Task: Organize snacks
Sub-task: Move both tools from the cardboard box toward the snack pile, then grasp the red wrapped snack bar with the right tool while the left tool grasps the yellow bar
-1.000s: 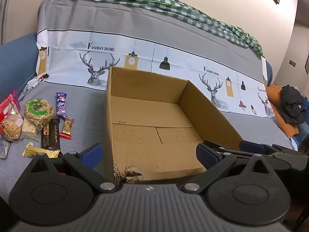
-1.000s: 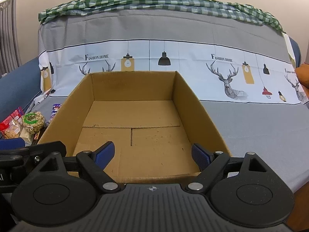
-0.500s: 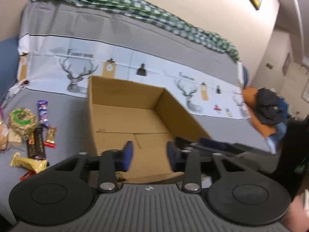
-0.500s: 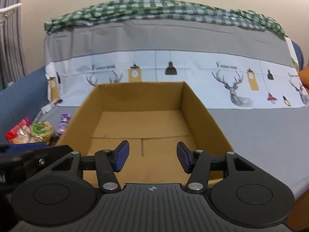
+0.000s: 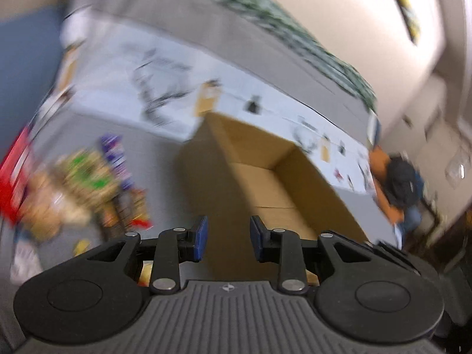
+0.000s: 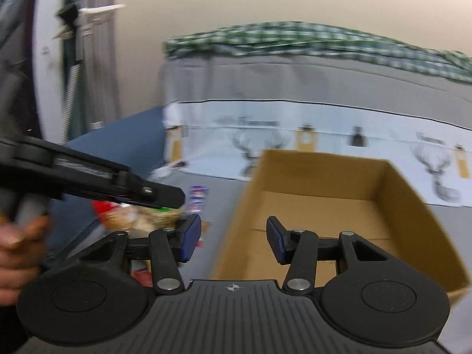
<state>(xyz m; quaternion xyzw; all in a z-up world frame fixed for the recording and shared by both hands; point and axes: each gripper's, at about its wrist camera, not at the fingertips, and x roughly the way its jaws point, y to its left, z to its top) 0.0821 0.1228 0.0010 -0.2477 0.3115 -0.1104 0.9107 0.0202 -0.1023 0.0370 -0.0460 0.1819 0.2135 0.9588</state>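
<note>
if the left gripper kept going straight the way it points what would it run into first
Most likely the near left wall of the cardboard box, which fills the gap between the left gripper fingers. Blur makes depth uncertain; the snack pile lies off to its left.

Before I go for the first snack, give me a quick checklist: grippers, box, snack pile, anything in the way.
1. Left hand-held gripper free: ok, fingers apart, nothing between them.
2. Right hand-held gripper free: ok, fingers apart, nothing held.
3. Cardboard box ready: ok, top open, visible floor bare.
4. Snack pile located: ok, on the grey cover left of the box.
5. Single snack singled out: cannot tell, both views are motion-blurred.
6. Grippers apart: ok for now, left one reaches over the snacks at the right view's left edge.
</note>
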